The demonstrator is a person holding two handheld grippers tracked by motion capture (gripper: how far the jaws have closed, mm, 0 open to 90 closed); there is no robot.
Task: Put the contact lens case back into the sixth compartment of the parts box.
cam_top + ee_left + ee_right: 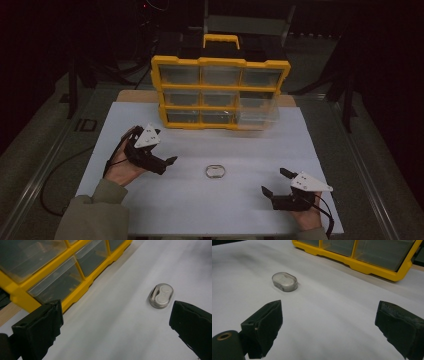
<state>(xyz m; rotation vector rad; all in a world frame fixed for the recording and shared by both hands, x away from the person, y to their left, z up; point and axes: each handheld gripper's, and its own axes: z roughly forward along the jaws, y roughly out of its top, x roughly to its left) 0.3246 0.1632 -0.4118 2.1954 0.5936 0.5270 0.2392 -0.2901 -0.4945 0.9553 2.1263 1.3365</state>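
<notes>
Small oval clear case laid flat at centre of white worktop, left gripper and right gripper held either side, fingers spread apart, yellow organiser set behind.

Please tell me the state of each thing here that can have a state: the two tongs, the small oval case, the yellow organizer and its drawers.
Left tongs: open, holding nothing, off the oval case.
Right tongs: open, holding nothing.
Oval case: closed, flat on the white board, between the two tongs, untouched.
Yellow organizer: upright at the back of the board.
Bottom right drawer: pulled out part way.
Other drawers: pushed in.
</notes>
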